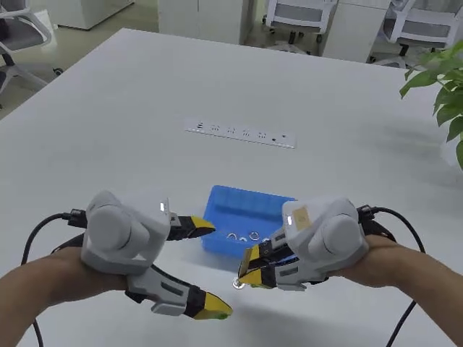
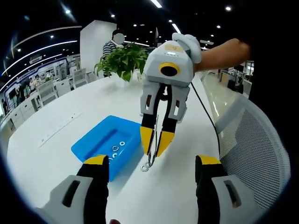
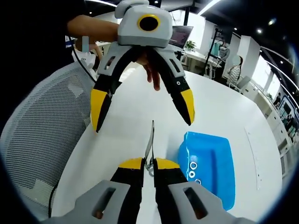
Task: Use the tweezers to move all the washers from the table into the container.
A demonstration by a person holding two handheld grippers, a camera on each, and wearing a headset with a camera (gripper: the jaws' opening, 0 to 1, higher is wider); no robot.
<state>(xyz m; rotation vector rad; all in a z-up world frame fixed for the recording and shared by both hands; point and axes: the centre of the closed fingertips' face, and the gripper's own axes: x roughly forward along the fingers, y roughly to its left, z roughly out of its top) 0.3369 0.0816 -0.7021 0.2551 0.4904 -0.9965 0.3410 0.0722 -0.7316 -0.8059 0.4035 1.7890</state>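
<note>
- While one washer point(image 2: 145, 167) lies on the table point(image 2: 184, 140) just beside the container point(image 2: 100, 137), the tweezers point(image 2: 152, 149) point down with their tips at it; I cannot tell whether it is pinched.
- Other washers point(image 2: 115, 148) already sit in the blue container, so I judge this a mid-task pick; its closeness keeps the carry short.
- Right gripper point(image 3: 149, 164) is clamped on the tweezers' shank, tilted steeply toward the tabletop for a fine reach.
- Left gripper point(image 1: 210, 269) hovers opposite, jaws spread wide, holding nothing, clear of the work.
</note>
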